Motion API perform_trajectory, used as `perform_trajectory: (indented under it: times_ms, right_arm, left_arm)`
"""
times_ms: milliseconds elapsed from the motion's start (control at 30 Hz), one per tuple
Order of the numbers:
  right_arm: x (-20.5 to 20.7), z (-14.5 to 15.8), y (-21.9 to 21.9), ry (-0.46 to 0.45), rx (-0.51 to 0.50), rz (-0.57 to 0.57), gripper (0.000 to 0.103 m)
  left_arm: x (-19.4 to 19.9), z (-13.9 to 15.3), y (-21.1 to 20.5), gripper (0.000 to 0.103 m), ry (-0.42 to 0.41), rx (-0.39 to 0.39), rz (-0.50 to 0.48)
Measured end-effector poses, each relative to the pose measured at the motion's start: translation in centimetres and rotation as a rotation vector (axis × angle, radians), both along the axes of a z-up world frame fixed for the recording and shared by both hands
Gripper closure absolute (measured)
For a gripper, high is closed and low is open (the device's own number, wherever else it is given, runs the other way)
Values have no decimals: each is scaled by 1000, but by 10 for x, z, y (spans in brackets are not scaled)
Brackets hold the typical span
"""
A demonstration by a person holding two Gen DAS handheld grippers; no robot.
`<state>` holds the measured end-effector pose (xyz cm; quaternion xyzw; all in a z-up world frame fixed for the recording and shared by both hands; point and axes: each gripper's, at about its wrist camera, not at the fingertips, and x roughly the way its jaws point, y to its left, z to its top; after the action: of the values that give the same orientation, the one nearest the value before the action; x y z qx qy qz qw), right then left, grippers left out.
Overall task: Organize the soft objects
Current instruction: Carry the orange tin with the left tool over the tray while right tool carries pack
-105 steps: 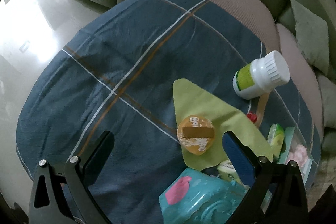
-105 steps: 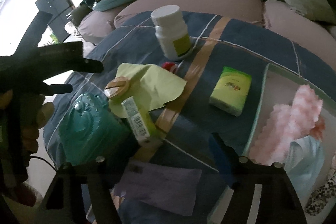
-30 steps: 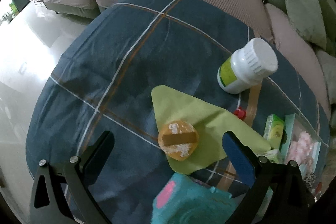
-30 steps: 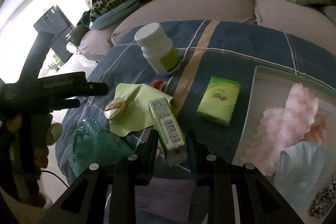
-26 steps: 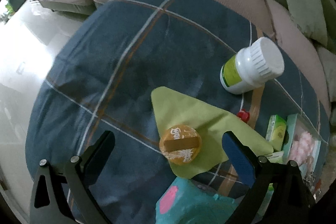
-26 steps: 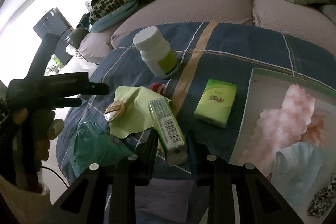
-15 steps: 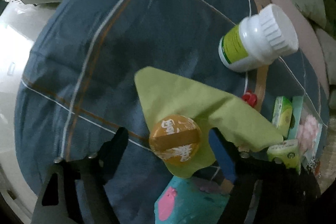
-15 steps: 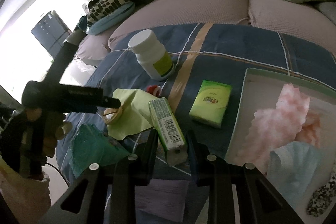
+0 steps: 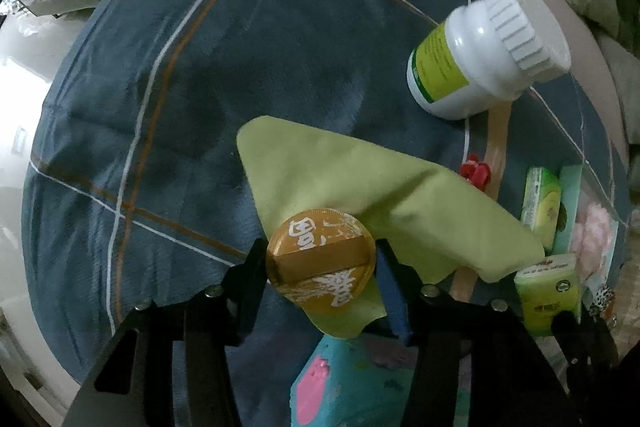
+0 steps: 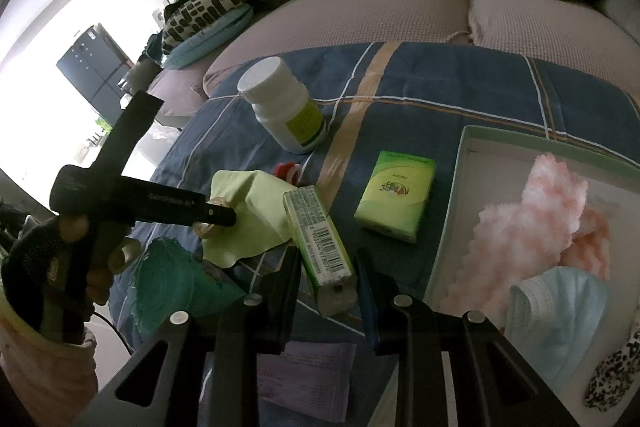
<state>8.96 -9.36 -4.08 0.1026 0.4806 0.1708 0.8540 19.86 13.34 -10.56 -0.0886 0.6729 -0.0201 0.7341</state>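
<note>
Down over the green cloth (image 9: 404, 187) the left gripper (image 9: 320, 263) has dropped, its jaws just closing onto the round gold tin (image 9: 320, 261) lying there. Right gripper (image 10: 326, 277) pinches a green tissue pack (image 10: 318, 243) near the tray (image 10: 452, 187).

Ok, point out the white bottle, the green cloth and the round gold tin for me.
White bottle (image 9: 476, 67), left wrist view, on its white shoulder below the cap.
Green cloth (image 9: 360, 179), left wrist view, on its flat middle.
Gold tin (image 9: 320, 263), left wrist view, on the band across its lid.
</note>
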Motion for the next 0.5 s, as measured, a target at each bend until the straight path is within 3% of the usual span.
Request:
perform_trajectory:
  times_ms: [267,500]
  right_arm:
    - [-1,1,-2,-2,8,-2,74]
    - [-5,6,-7,-19,19,-16,74]
  left_arm:
    - [-21,24,20,49,-69,14,63]
    - [-48,74,20,49,-226,30,125]
